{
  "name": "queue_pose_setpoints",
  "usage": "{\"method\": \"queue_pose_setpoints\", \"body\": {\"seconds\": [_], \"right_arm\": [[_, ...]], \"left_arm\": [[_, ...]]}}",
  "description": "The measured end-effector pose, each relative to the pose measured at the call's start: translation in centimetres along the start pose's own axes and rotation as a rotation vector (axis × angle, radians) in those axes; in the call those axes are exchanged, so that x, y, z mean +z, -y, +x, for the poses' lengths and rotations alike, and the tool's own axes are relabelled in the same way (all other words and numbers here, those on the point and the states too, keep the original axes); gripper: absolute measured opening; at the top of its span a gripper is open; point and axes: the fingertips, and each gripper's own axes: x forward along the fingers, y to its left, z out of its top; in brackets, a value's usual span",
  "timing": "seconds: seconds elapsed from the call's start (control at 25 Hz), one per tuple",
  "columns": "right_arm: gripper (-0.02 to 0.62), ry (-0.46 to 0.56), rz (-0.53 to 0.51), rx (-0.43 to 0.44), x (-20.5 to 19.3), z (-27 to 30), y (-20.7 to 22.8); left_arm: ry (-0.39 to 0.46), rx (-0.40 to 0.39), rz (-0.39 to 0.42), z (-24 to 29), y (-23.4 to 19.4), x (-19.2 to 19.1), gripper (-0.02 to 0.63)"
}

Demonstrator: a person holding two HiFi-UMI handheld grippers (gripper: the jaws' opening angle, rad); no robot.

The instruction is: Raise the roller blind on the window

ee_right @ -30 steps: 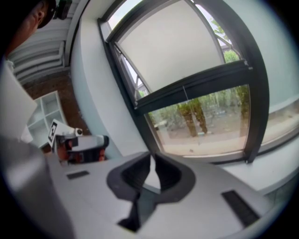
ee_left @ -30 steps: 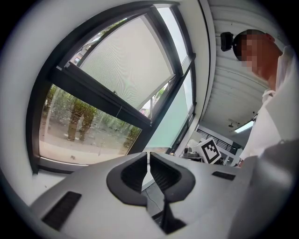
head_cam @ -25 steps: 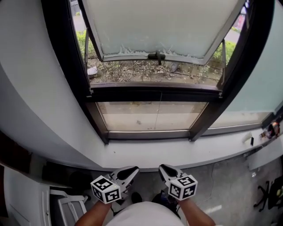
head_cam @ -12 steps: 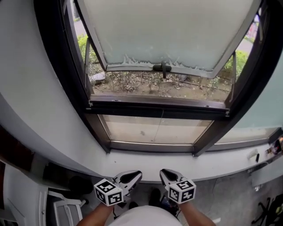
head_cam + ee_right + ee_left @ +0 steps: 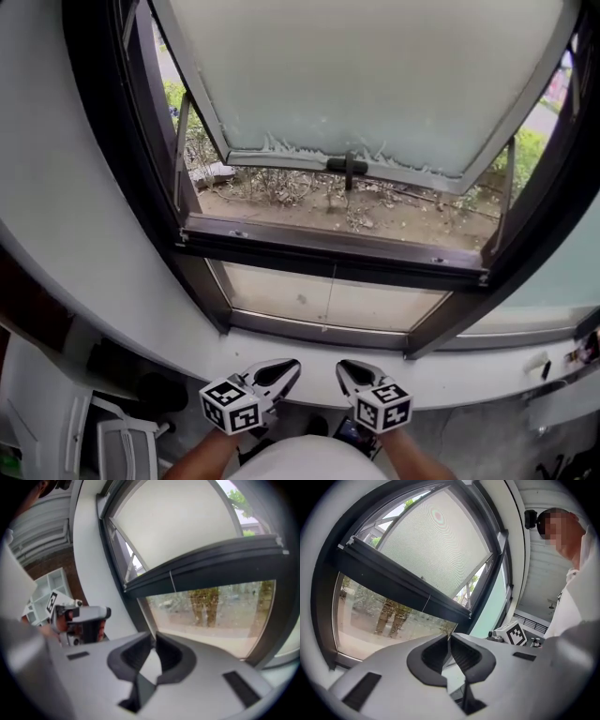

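1. Two grippers are showing at the bottom of the head view, side by side, near each other but apart. They are the grey, black-padded left gripper (image 5: 279, 372) and its matching right gripper (image 5: 352, 372). Each is carrying one white cube with black square markers.
2. The left gripper's jaws are lying closed, tips meeting, with nothing between them.
3. The right gripper's jaws are likewise pressing together and gripping nothing.
4. Both grippers are pointing toward the one dark-framed window (image 5: 122, 187), which is standing straight ahead and above them. Neither is touching it.
5. One top-hung sash with a pale frosted pane (image 5: 375, 75) is standing swung outward. One dark handle (image 5: 349, 167) is sitting at the middle of its lower edge.
6. Two thin metal stays are bracing that sash: a left-side stay (image 5: 180, 141) and a right-side stay (image 5: 511, 183).
7. One fixed clear glass pane (image 5: 328, 300) is sitting below the dark crossbar.
8. One white curved sill (image 5: 309, 349) is running between that pane and the grippers.
9. The roller blind is not showing clearly in any view, so its place on the window cannot be told.
10. Bare ground with dry plants (image 5: 375, 202) is showing through the opening.
11. One pale garment (image 5: 305, 461) of the person is filling the bottom edge.
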Motion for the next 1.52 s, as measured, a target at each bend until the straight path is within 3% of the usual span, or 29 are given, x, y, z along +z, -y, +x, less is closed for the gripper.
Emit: {"method": "queue_pose_setpoints", "body": {"seconds": [0.44,0.76,1.16,1.52], "right_arm": [[0.026,0.028,-0.016,0.018,2.2,1.6,0.8],[0.026,0.073,0.011,-0.028,3.1,2.7,-1.5],[0.026,0.082,0.006,-0.079,3.4,3.4,-2.5],[0.026,0.082,-0.005,-0.117,3.7,3.1,-2.0]], "left_arm": [[0.024,0.023,0.021,0.8,-1.4,1.2,0.026],[-0.014,-0.032,0.036,-0.9,-2.9,2.6,0.026],[-0.041,-0.129,0.112,-1.6,-2.7,2.7,0.029],[-0.048,-0.140,0.131,-1.4,-3.1,2.8,0.062]]}}
